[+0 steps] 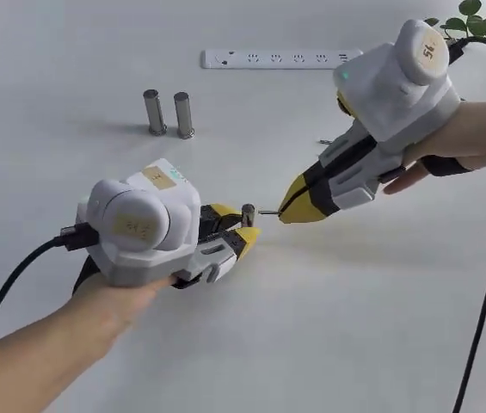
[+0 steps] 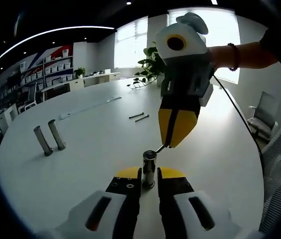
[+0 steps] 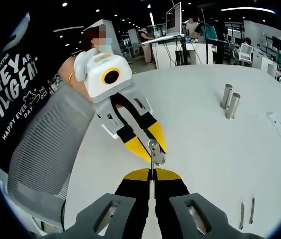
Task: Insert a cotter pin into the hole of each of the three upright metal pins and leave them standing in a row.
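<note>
My left gripper is shut on a short metal pin, held upright between its yellow-tipped jaws. My right gripper comes in from the upper right, shut on a thin cotter pin. The cotter pin's tip meets the top of the held metal pin, at the hole as far as I can tell. Two more metal pins stand upright side by side on the white table. In the left gripper view the cotter pin touches the metal pin's head.
A white power strip lies along the far side of the table. Two spare cotter pins lie loose on the table behind the right gripper. A potted plant stands at the far right corner. Cables trail from both grippers.
</note>
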Demonstrator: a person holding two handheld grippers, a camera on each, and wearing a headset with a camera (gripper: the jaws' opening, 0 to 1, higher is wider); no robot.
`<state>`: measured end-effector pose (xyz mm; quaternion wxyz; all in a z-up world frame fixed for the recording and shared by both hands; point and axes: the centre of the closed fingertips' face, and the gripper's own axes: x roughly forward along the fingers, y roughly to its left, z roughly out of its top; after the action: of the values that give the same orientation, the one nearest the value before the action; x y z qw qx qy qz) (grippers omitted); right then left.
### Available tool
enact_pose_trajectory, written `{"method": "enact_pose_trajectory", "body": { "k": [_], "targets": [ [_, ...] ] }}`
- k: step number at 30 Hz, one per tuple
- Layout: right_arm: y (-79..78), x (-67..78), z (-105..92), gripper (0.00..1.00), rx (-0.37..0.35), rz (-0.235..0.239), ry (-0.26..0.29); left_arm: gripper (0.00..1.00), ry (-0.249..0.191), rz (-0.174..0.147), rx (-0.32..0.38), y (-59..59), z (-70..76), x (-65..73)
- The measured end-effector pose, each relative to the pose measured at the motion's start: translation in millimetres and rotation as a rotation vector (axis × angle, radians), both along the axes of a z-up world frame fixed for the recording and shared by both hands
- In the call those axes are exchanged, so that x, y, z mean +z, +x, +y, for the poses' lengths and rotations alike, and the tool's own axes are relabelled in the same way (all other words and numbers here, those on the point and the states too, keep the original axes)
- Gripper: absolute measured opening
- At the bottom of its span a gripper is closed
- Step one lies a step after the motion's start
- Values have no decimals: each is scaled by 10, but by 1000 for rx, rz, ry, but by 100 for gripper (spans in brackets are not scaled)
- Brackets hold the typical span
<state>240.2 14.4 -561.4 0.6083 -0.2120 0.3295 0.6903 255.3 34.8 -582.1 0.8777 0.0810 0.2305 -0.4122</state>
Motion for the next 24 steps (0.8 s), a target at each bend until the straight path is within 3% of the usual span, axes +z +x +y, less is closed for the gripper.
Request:
{"method": "enact_pose_trajectory", "body": {
  "k": [14,24],
  "targets": [
    [13,-13,41,0,-3,-1,12,7,22,-23,-22,-2,-8,-15],
    [-10,-23,102,0,33,-20,12,7,42,-34,-48,-37,-26,-66]
  ]
}}
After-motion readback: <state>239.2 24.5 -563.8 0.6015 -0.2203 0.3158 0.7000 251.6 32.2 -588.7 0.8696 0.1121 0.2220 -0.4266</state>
